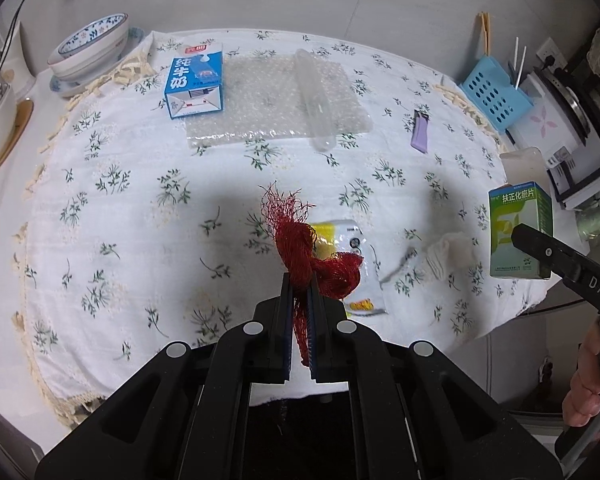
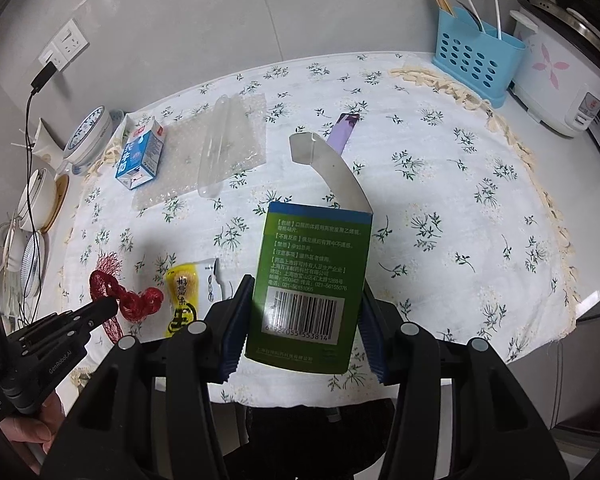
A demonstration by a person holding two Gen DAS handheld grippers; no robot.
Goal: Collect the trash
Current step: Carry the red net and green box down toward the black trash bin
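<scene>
My left gripper (image 1: 299, 284) is shut on a red mesh net bag (image 1: 300, 248) and holds it just above the floral tablecloth (image 1: 140, 208); it also shows in the right wrist view (image 2: 124, 296). My right gripper (image 2: 304, 320) is shut on a green medicine box (image 2: 312, 276) with its top flap open, held above the table's near edge; the box shows in the left wrist view (image 1: 518, 236). A yellow-and-white snack wrapper (image 1: 356, 264) lies under the net. A blue milk carton (image 1: 196, 82), bubble wrap (image 1: 268, 100), a clear plastic tube (image 1: 314, 96), a purple wrapper (image 1: 420, 132) and a crumpled tissue (image 1: 444, 252) lie on the cloth.
Stacked bowls (image 1: 90, 48) stand at the back left. A blue utensil holder (image 2: 476, 52) and a white rice cooker (image 2: 560, 68) stand at the back right. A wall (image 2: 220, 12) with sockets runs behind the table.
</scene>
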